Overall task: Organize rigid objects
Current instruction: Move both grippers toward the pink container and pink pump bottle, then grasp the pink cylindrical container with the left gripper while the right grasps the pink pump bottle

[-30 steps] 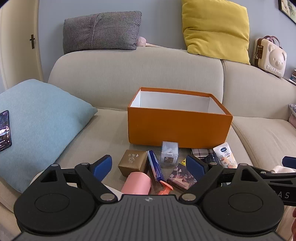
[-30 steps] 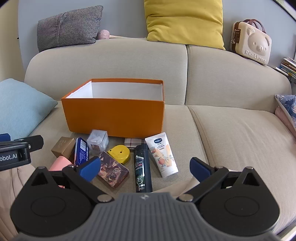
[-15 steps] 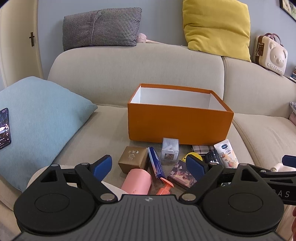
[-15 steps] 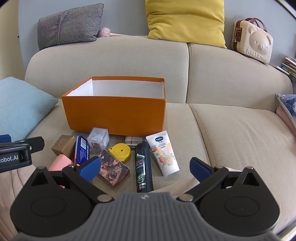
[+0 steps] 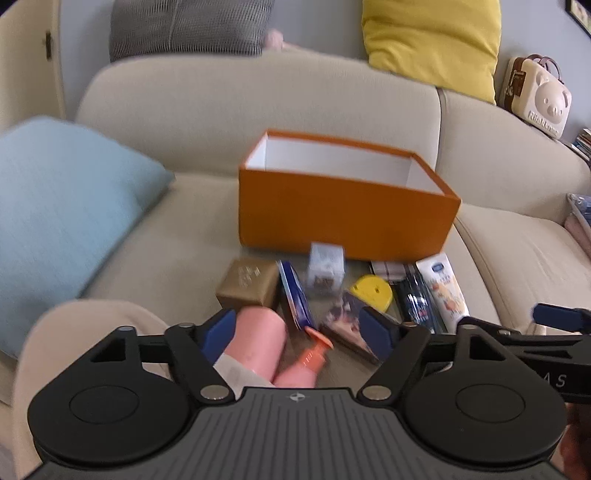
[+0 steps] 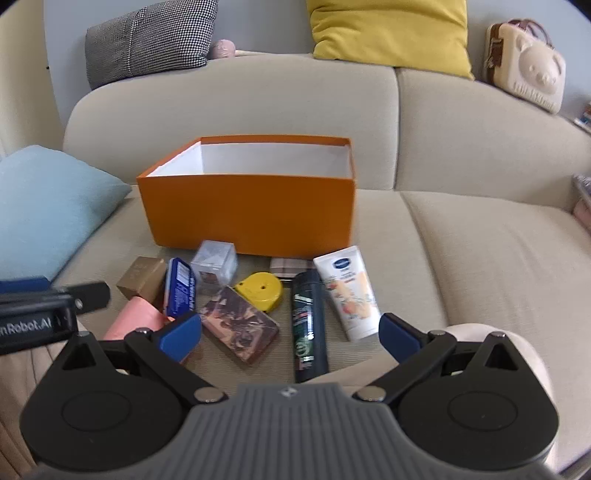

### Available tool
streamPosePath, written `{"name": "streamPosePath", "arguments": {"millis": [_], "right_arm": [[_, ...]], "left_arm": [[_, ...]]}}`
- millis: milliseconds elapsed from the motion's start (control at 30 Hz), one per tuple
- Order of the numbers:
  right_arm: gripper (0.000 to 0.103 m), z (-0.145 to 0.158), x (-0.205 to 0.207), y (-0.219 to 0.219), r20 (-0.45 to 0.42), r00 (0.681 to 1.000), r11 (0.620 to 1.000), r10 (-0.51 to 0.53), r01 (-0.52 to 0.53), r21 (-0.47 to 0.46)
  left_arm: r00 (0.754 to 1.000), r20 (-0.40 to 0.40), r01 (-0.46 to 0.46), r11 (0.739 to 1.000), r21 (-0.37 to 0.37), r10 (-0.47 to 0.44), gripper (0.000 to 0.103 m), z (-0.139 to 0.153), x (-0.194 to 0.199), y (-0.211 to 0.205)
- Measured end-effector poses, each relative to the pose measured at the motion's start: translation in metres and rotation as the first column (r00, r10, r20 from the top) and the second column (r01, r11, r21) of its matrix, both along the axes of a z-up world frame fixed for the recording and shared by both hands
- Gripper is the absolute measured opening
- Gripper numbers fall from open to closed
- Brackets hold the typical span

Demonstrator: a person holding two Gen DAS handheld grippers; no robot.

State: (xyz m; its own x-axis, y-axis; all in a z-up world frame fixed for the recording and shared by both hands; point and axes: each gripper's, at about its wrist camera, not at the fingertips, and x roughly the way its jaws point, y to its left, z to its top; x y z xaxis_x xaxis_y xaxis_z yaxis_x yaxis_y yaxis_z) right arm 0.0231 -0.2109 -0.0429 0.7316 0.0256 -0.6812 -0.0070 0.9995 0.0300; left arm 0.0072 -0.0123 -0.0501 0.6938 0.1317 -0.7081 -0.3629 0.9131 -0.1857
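An open orange box (image 6: 251,210) with a white inside stands on the beige sofa; it also shows in the left wrist view (image 5: 343,218). Small items lie in front of it: a gold box (image 6: 142,277), a blue tin (image 6: 181,288), a clear cube (image 6: 216,262), a yellow tape measure (image 6: 260,290), a patterned card box (image 6: 240,328), a dark bottle (image 6: 308,325), a white tube (image 6: 349,291) and a pink cylinder (image 5: 258,343). My left gripper (image 5: 301,328) is open over the pink cylinder. My right gripper (image 6: 290,332) is open above the dark bottle. Both are empty.
A light blue cushion (image 6: 48,206) lies left of the box. A houndstooth cushion (image 6: 147,40), a yellow cushion (image 6: 388,33) and a bear-shaped case (image 6: 528,66) sit on the sofa back. The right sofa seat (image 6: 498,258) is bare fabric.
Both grippers have tilted down and moved forward toward the items; the box and items sit lower and nearer in view. Both stay open. The left view is blurred from motion.
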Motion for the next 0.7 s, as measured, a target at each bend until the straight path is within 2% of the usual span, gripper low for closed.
{"name": "streamPosePath", "arguments": {"millis": [33,100,200,300,367,567,700], "right_arm": [[0.100,-0.002,0.002,-0.001,-0.005,1.000,1.000,0.009,-0.009,0.019],[0.092,-0.007,0.007,-0.003,-0.023,0.999,0.998,0.023,-0.022,0.055],[0.076,-0.018,0.018,-0.004,-0.075,0.996,0.993,0.050,-0.041,0.107],[0.065,-0.029,0.030,-0.003,-0.125,0.989,0.988,0.079,-0.062,0.139],[0.054,-0.033,0.039,0.001,-0.146,0.984,0.986,0.104,-0.083,0.144],[0.053,-0.044,0.067,0.020,-0.187,0.964,0.972,0.191,-0.159,0.174],[0.053,-0.054,0.087,0.032,-0.217,0.950,0.964,0.226,-0.187,0.188]], "left_arm": [[1.000,-0.009,0.006,1.000,-0.021,-0.006,0.084,-0.002,0.002,0.003],[0.999,-0.028,0.026,0.997,-0.067,-0.028,0.074,-0.008,0.006,0.008],[0.996,-0.066,0.048,0.991,-0.122,-0.057,0.063,-0.016,0.014,0.015],[0.992,-0.099,0.058,0.988,-0.146,-0.073,0.055,-0.022,0.023,0.023],[0.991,-0.117,0.050,0.989,-0.140,-0.066,0.054,-0.025,0.027,0.029],[0.970,-0.223,0.073,0.990,-0.121,-0.099,0.057,-0.036,0.047,0.051],[0.967,-0.235,0.070,0.991,-0.118,-0.096,0.064,-0.043,0.057,0.064]]}}
